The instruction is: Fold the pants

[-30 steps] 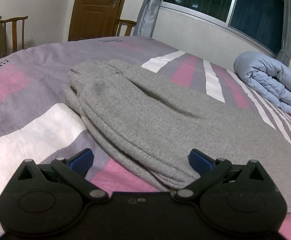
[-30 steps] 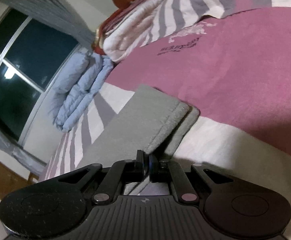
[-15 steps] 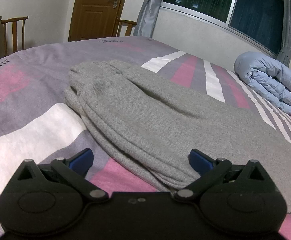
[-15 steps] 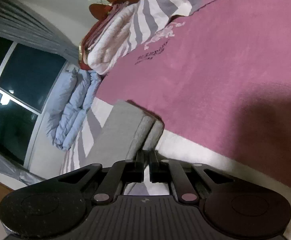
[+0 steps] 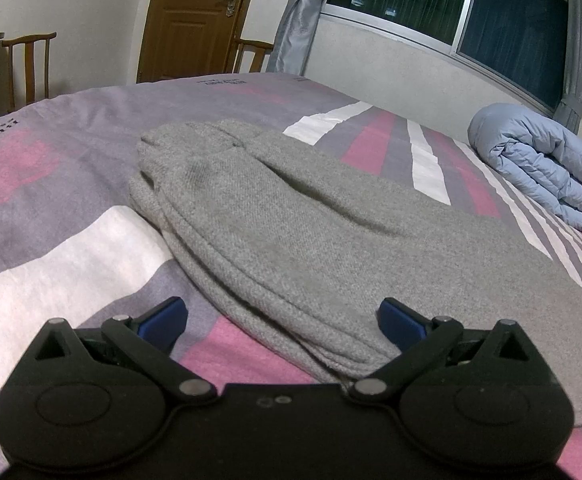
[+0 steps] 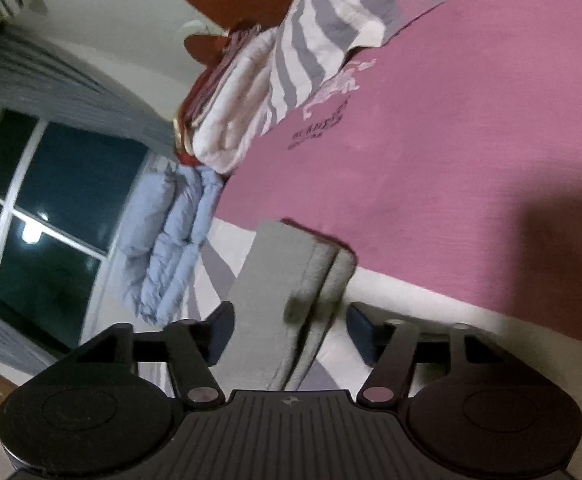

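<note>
Grey knit pants lie folded lengthwise on a bed covered by a striped sheet in pink, white and lilac. From the left wrist view, the pants run across the middle of the bed, one bunched end pointing toward the far edge by a wooden door, the rest stretching toward the near right corner. The left gripper hovers low over the near long edge of the pants with its claw released: its two blue fingertips stand wide apart, one over the sheet and the other over the grey fabric, gripping nothing. From the right wrist view, which is tilted, the two leg cuffs lie stacked one on the other where a white stripe meets a broad pink band of the sheet. The right gripper also has its claw released, its dark fingertips spread on either side of the leg ends; whether they touch the cloth cannot be told. A rolled pale blue duvet sits at the bed's edge under a dark window, with grey curtains beside it. A stack of folded white and striped bedding rests near the headboard end. Wooden chairs stand by the wall past the far edge.
</note>
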### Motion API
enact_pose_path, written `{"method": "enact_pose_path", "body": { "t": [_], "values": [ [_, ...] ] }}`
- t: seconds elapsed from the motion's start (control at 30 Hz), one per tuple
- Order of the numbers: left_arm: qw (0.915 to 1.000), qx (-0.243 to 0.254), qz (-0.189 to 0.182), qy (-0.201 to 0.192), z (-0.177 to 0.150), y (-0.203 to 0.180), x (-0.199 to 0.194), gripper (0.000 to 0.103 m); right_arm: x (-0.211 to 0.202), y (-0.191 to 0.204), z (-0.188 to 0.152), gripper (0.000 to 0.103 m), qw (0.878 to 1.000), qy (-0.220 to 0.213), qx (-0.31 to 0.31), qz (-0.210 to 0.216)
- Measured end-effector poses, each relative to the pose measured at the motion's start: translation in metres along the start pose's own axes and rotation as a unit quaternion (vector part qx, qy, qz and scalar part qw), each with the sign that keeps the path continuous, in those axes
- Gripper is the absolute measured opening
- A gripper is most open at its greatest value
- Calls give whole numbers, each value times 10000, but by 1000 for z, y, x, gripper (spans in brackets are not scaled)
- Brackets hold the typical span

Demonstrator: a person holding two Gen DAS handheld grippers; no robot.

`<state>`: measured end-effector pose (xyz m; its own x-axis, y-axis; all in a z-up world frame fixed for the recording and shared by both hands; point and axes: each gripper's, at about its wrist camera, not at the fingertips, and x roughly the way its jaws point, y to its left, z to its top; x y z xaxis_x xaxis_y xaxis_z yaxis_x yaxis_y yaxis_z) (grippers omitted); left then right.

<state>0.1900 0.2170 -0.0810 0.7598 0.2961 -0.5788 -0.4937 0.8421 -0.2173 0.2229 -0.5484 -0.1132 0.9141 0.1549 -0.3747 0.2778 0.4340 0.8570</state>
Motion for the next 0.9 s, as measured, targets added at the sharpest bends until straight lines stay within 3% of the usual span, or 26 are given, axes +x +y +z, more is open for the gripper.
{"method": "enact_pose_path", "body": {
  "t": [0.17, 0.23, 0.27, 0.33, 0.47, 0.57, 0.67, 0.77, 0.9],
  "values": [
    [10000, -1, 0, 1, 0, 0, 0, 97, 33, 16, 10, 59, 9977, 443, -466, -231],
    [10000, -7, -5, -8, 0, 0, 0, 97, 46, 25, 13, 15, 9927, 579, -890, -564],
    [10000, -14, -15, -12, 0, 0, 0, 97, 52, 28, 17, 11, 9908, 654, -995, -646],
    [10000, -22, -38, -22, -1, 1, -1, 97, 50, 39, 22, 11, 9891, 552, -1289, -458],
    [10000, -23, -86, -13, -1, 1, -2, 97, 24, 73, 33, 11, 9806, 116, -1919, 376],
    [9999, 20, -115, 11, 0, 1, 0, 98, 34, 63, 33, 11, 9808, 143, -1941, 115],
    [9999, 44, -107, 33, 0, 1, 0, 98, 67, 18, 20, 11, 9842, 570, -1549, -646],
    [9999, 28, -108, 39, 1, 2, 0, 97, 58, 8, 14, 19, 9920, 411, -1087, -492],
    [9999, 28, -102, 43, 3, 3, -1, 97, 12, 33, -2, 44, 9790, -400, -1835, -792]
  ]
}}
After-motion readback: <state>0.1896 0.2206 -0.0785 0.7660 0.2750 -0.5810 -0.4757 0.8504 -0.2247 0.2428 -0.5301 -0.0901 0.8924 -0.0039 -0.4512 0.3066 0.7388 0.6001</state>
